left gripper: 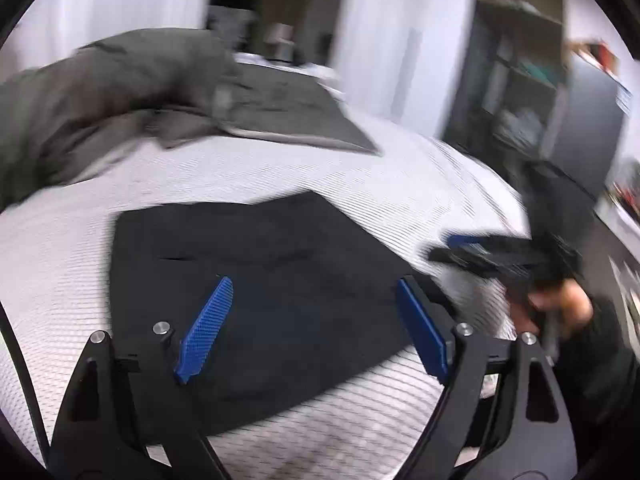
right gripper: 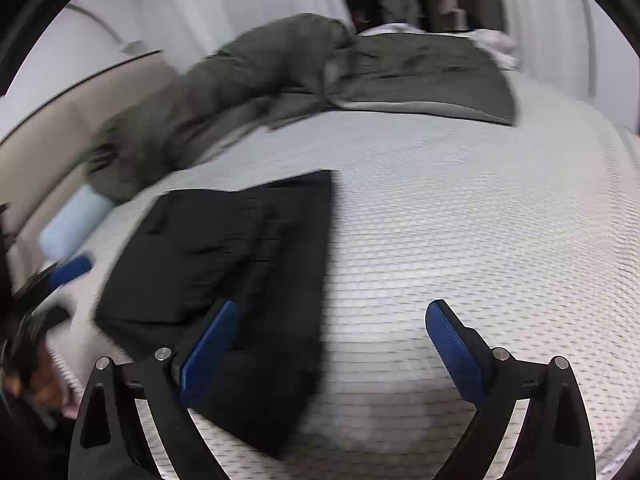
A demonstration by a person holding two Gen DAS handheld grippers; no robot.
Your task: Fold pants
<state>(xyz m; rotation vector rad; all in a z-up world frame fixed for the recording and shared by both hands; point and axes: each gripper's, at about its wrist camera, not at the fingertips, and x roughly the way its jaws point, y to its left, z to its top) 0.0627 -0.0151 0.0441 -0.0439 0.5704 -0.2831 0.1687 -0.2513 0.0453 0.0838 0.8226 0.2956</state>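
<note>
Black folded fabric pants (left gripper: pixel 256 280) are laid flat on the white textured bed (left gripper: pixel 400 184); above them, tilted downward, the left claw (left gripper: pixel 316 328) and right claw (right gripper: pixel 332 356) are held wide, empty.

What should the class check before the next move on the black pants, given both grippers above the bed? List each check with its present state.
1. Left gripper open, nothing between its fingers: ok.
2. Right gripper open and empty: ok.
3. Pants folded into a compact stack on the bed: ok.
4. Stack edges square: not ok, one layer juts out at the far corner.
5. Grey blanket apart from the pants: ok.
6. Wrinkles in the pants: cannot tell, picture blurred.
</note>
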